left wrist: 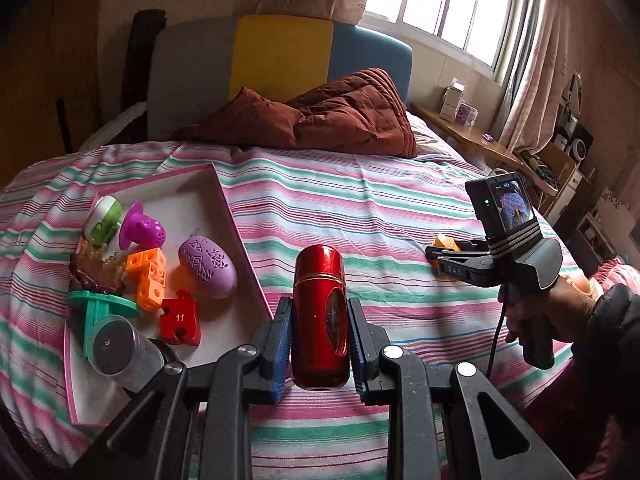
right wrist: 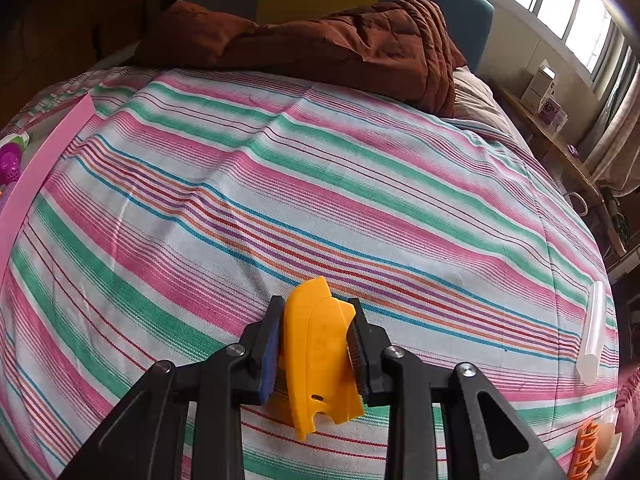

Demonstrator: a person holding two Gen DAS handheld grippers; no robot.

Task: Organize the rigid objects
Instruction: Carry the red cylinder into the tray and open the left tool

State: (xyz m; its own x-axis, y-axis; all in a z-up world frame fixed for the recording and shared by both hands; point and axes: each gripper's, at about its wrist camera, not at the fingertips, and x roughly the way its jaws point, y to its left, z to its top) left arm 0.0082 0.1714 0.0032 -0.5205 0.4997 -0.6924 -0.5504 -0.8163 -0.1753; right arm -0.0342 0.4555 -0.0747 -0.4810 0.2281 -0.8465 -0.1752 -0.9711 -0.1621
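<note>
Right of pink tray [left wrist: 236, 216]: left claw [left wrist: 320, 336] clamped on red canister [left wrist: 320, 316]; farther right, right claw [right wrist: 314, 344] gripping yellow plastic piece [right wrist: 316, 352].

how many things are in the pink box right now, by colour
purple: 2, egg-shaped case, cup
orange: 1, block
red: 1, puzzle piece
green and white: 1, toy
brown: 1, beaded piece
teal: 1, stand
clear: 1, jar
total: 8 in the box
</note>
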